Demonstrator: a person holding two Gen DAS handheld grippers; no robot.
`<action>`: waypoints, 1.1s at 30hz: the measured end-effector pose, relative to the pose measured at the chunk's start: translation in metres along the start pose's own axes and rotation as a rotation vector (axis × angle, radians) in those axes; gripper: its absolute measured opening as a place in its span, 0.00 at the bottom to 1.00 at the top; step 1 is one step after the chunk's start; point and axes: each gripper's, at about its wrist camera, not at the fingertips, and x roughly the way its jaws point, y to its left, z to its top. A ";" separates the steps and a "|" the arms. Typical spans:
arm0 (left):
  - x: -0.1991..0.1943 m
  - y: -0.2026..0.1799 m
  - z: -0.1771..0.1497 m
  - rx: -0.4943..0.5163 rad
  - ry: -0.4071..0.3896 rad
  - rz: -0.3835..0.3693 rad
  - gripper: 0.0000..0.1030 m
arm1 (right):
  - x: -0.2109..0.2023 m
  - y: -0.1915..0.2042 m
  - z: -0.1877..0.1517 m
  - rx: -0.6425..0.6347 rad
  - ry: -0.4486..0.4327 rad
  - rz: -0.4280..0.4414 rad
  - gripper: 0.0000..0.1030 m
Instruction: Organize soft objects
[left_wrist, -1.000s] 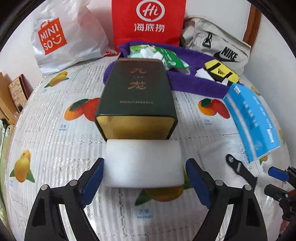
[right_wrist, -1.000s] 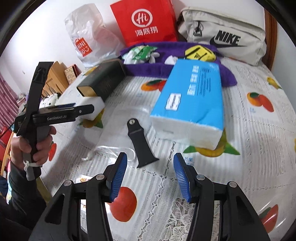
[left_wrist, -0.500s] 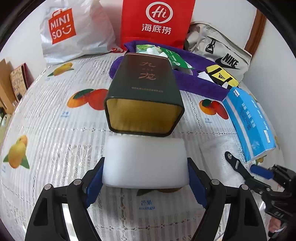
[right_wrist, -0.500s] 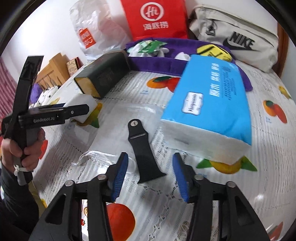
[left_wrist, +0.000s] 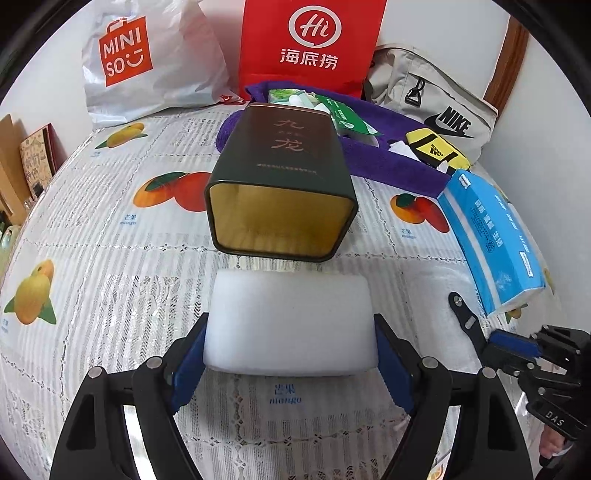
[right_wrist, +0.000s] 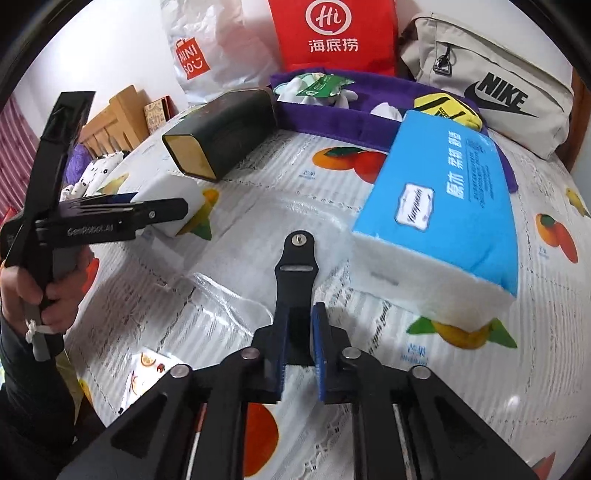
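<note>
On fruit-print tablecloth (left_wrist: 92, 236): left gripper (left_wrist: 290, 363) clamps white foam block (left_wrist: 291, 325) before open tin (left_wrist: 280, 192); right gripper (right_wrist: 299, 347) narrow, jaws closing on black strap (right_wrist: 295, 280).

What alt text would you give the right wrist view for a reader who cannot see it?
The right gripper is closing on the wide end of a black strap lying on a fruit-print tablecloth. A blue tissue pack lies to its right. At left, the left gripper flanks a white foam block before an open dark tin.
</note>
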 end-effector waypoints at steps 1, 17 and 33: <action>0.000 0.001 0.000 -0.001 0.001 -0.003 0.78 | 0.001 0.001 0.001 0.001 0.001 0.003 0.25; -0.002 0.002 -0.002 -0.011 -0.002 -0.004 0.78 | 0.012 0.017 0.003 -0.033 -0.049 -0.055 0.22; -0.023 0.003 -0.008 -0.036 -0.024 -0.007 0.78 | -0.032 0.003 -0.013 0.075 -0.116 0.036 0.20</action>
